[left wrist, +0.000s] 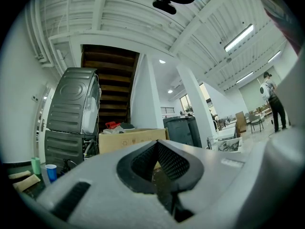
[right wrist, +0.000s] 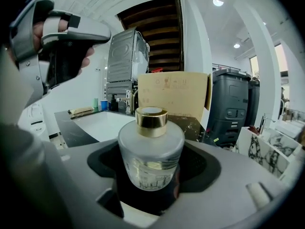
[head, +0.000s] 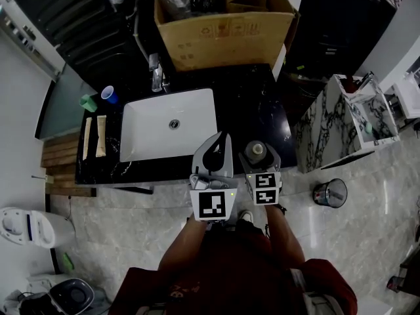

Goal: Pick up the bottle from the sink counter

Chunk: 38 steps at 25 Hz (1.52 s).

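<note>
We see the black table (head: 266, 120) running across the middle of the head view, with a big open cardboard box (head: 223, 38) standing at its far side. A white rectangular sink (head: 134, 146) is set into the table's left half, and its tap rises at the far rim. Near the table's front edge, the left claw (head: 216, 151) hangs over the sink's right front corner. Its jaws are clenched together with nothing between them, and its tip points away from us. Just beside it, the right claw (head: 257, 157) is grasping the bottle (right wrist: 150, 149), a round frosted-glass one with a gold cap that stands upright between the pads. The bottle sits over the right part of the table close to the front edge, and we cannot tell whether its base touches the surface. Two slim packets (head: 101, 136) lie left of the sink. A blue cup (head: 109, 94) and a green cup (head: 88, 102) stand at the far left corner.
</note>
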Available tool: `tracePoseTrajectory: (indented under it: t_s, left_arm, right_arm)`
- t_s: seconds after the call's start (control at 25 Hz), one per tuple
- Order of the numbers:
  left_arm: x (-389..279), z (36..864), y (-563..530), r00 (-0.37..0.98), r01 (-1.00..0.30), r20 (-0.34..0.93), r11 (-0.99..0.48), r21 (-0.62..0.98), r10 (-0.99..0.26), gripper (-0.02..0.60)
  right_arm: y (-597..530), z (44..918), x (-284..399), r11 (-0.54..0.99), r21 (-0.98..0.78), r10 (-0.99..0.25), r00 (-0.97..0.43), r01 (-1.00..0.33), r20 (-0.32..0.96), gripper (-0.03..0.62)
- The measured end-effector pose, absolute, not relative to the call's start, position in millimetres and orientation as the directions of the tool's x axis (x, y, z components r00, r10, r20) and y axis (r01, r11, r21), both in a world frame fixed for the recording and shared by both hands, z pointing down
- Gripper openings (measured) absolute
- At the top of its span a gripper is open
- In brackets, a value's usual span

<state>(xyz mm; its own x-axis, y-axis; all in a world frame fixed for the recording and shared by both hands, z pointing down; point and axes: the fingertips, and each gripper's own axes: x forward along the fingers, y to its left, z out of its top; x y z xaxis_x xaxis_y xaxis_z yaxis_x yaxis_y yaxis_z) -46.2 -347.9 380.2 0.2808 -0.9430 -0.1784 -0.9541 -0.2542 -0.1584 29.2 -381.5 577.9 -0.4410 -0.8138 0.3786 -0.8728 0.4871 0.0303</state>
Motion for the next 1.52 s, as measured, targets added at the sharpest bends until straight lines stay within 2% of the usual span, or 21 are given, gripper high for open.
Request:
tracePoseTrajectory:
  t_s: [0.88, 1.28, 1.52]
  left_arm:
    - [-46.0, 362.7, -344.4, 0.278, -0.959, -0.228, -0.257, -0.117, -0.933, 0.003]
    - [-36.9, 339.5, -350.1, 0.322, -0.938, -0.269, -0.267, -0.221, -0.908, 0.003]
    - [-33.3, 325.9, -346.7, 0.346, -0.921, -0.276, -0.269, -0.282, -0.897, 0.003]
  right_arm:
    - [-373.9, 441.0, 38.0, 0.455, 0.117, -0.889, -0.444, -0.883, 0.112, 0.334]
    - [-370.9, 385.5, 46.8, 0.411, 0.155, -0.909, -0.416, -0.899, -0.005, 0.334]
    - [-357.9, 339.6, 52.5, 0.362, 0.177, -0.911, -0.387, -0.915, -0.141, 0.334]
